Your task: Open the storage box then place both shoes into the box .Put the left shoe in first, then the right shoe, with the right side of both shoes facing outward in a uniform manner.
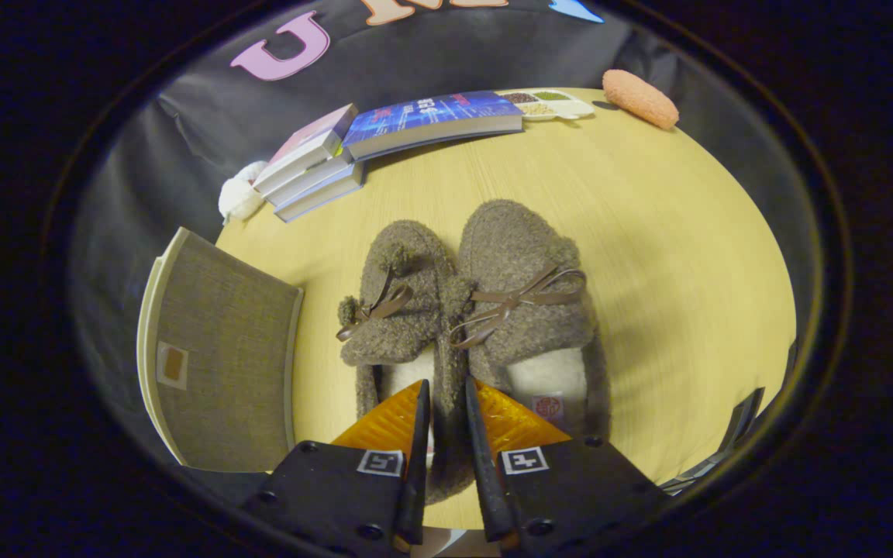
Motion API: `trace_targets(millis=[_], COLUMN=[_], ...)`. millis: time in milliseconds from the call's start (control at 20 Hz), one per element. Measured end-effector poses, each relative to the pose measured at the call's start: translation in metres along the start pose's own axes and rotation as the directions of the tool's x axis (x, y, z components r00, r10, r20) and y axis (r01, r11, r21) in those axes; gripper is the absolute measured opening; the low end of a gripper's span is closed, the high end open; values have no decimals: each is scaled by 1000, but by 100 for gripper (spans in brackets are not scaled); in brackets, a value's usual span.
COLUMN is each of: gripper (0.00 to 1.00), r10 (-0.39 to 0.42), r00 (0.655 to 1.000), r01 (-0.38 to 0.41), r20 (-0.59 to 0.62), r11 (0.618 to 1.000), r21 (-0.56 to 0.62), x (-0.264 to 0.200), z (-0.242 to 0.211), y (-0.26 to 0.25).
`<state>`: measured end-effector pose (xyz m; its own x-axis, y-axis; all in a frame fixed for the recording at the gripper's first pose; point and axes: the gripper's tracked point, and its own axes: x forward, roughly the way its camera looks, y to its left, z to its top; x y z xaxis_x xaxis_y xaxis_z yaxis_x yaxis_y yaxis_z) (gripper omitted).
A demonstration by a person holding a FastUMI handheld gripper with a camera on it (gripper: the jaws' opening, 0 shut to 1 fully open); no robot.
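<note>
Two brown fuzzy shoes with leather bows stand side by side on the yellow table (671,256), toes pointing away from me. The left shoe (396,294) and the right shoe (524,271) touch along their inner sides. My gripper (446,384) is at their heels, one finger inside each shoe's white-lined opening. Its fingers are shut on the two adjoining fuzzy side walls pinched between them. The grey fabric storage box (222,349) with a small label stands left of the shoes, a little apart. I cannot tell whether its lid is open.
Beyond the shoes, a stack of books (311,170) and a blue book (435,120) lie at the table's far edge. A white fluffy item (239,198) sits by the stack. A divided white tray (555,105) and an orange fuzzy item (640,97) lie far right.
</note>
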<state>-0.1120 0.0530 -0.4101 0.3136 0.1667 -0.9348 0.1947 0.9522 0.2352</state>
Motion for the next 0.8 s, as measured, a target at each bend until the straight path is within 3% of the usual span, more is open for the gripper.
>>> trace_targets(millis=[250,350,800], gripper=[18,4,3], r10=[-6,2,88], r00=[999,1000,996], r01=[7,-1,-90], r20=[-33,-29,20], r11=[1000,999,985], r21=[17,35,146], x=[8,7,-19], z=[1,1,15], y=[-2,-2,29])
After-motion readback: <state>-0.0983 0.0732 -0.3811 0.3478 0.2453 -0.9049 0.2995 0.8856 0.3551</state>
